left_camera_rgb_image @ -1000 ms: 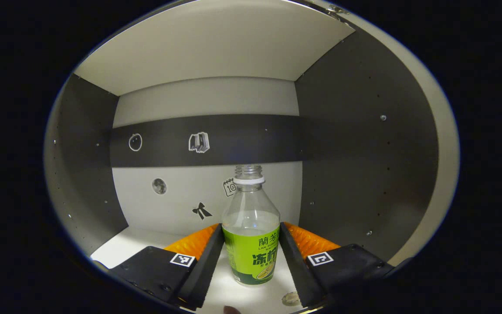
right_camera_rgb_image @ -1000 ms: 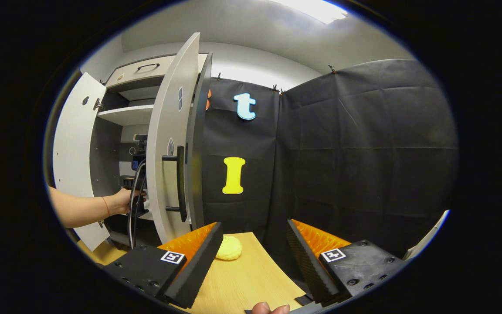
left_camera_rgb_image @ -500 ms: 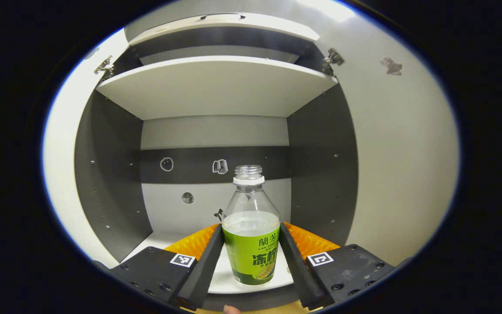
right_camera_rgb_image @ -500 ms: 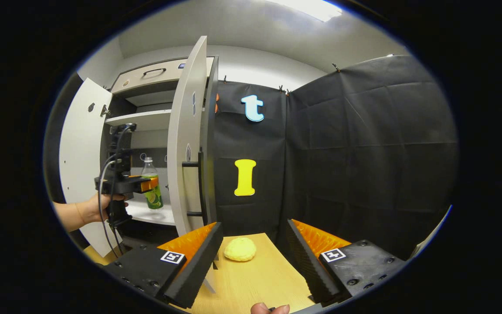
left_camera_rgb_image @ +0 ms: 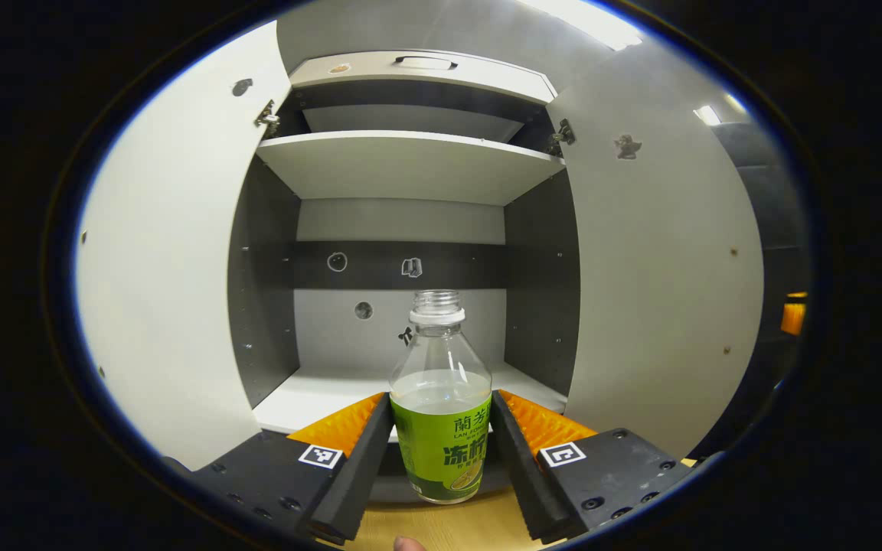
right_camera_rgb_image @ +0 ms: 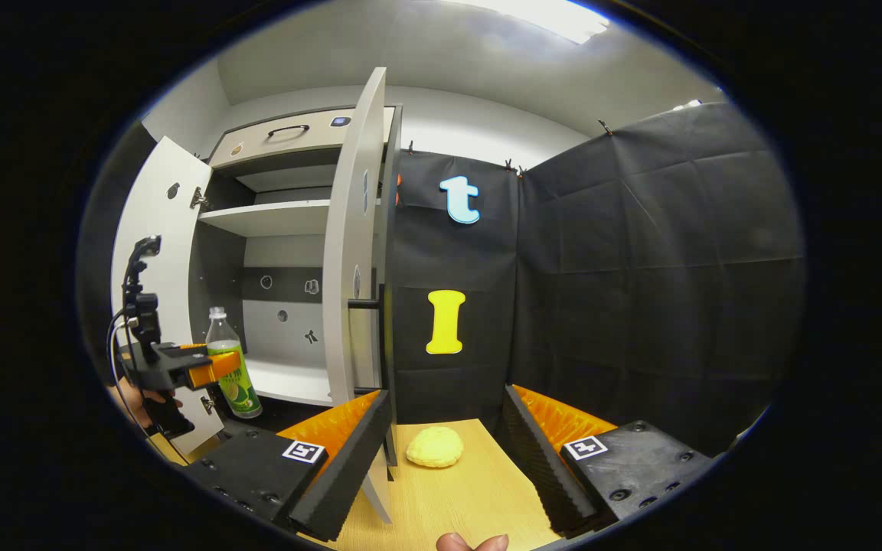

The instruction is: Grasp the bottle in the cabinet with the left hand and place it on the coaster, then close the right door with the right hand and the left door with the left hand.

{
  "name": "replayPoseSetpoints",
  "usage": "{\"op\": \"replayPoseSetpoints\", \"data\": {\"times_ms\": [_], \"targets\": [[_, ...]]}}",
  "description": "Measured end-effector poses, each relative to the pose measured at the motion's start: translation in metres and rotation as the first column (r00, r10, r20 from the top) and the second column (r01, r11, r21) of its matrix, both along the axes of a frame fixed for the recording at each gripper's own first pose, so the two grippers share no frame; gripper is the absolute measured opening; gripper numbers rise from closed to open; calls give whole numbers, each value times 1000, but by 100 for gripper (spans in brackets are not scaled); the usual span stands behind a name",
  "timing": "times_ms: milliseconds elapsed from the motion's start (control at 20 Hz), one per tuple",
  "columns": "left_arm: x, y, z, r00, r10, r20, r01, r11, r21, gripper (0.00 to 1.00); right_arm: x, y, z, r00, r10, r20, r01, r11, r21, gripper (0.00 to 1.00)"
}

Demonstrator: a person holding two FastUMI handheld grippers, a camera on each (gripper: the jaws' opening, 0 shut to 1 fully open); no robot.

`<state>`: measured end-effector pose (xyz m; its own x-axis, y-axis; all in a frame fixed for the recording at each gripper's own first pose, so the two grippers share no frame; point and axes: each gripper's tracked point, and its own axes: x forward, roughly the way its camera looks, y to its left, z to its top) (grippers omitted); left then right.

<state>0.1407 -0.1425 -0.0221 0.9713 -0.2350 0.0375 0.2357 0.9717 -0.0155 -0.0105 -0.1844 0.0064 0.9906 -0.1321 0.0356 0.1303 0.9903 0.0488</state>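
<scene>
Between the jaws of the left gripper point(left_camera_rgb_image: 441, 459) the bottle point(left_camera_rgb_image: 441, 413) is held upright, both orange-backed fingers pressed against its green label, in front of the open cabinet point(left_camera_rgb_image: 403, 164) and above the wooden surface point(left_camera_rgb_image: 449, 528). From the right gripper view the same bottle is seen just outside the cabinet, between the left door point(right_camera_rgb_image: 154, 252) and the right door point(right_camera_rgb_image: 353, 252), both of which stand open. The right gripper point(right_camera_rgb_image: 447, 451) is held with its jaws spread and nothing between them; ahead of them a yellow coaster point(right_camera_rgb_image: 434, 446) lies on the surface, close beside the lower edge of the right door. The bottle has no cap and is partly filled with liquid, so a tilt or a jolt on the way to the coaster would likely spill it. The grip sits low on a smooth label, so slipping is judged possible if the squeeze is eased. The bottle's path must also be kept off the right door's edge, which stands between it and the coaster.
</scene>
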Motion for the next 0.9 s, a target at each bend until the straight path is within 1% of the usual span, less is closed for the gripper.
{"op": "replayPoseSetpoints", "data": {"times_ms": [100, 250, 450, 600, 750, 900], "targets": [[-23, 3, -24, 1000, -2, 0, 2, 1000, 22, 79, 0, 3, 2, 1000, 3, 5, -3, 1000, -11, 97], [-59, 13, -64, 1000, 29, 0, -29, 998, 50, 79, -1, 7, 4, 1000, -2, 8, 2, 1000, -21, 97], [-104, 5, -118, 999, -30, -30, 31, 999, 39, 78, -3, 8, 5, 1000, -11, 6, 11, 1000, -28, 97], [-128, 3, -156, 996, -49, -68, 51, 998, 35, 79, -5, 12, 5, 1000, -16, 2, 16, 999, -34, 97], [-145, 1, -195, 992, -68, -106, 75, 995, 70, 79, -6, 17, 6, 1000, -14, 1, 14, 999, -31, 97], [-155, -3, -230, 984, -103, -145, 111, 992, 51, 79, -7, 17, 4, 1000, -27, -10, 27, 999, -34, 97]]}}
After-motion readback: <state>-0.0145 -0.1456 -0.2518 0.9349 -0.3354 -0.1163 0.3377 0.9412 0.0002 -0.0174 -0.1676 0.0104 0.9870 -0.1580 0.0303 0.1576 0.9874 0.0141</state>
